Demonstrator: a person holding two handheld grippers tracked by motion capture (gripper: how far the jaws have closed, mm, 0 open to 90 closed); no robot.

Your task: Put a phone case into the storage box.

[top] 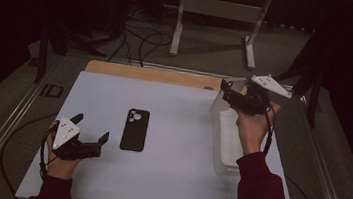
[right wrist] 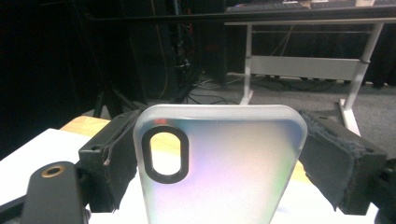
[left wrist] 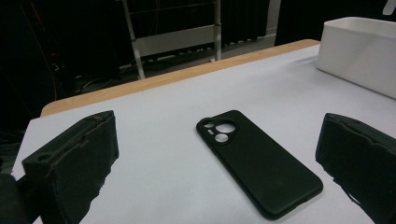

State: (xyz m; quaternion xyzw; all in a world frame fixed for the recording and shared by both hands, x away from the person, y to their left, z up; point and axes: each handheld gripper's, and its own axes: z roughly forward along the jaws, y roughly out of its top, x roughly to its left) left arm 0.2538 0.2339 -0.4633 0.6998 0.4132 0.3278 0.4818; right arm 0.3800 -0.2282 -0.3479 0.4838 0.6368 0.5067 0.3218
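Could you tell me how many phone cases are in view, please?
2: a black phone case lying flat on the white mat, and a translucent iridescent phone case clamped in the right gripper above the white bin.

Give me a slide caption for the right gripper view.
Right gripper clamps a translucent phone case upright.

phone case (top: pixel 135 129): matte black, centre | second case (right wrist: pixel 219 163): frosted translucent, iridescent pink-green sheen, black ring round camera cutout | bin (top: pixel 227 143): white, 3 o'clock | surface (top: pixel 165 179): pale grey-white, tan wood strip at 12 o'clock | tongs (left wrist: pixel 70 163): black | sleeve (top: pixel 264 195): dark red
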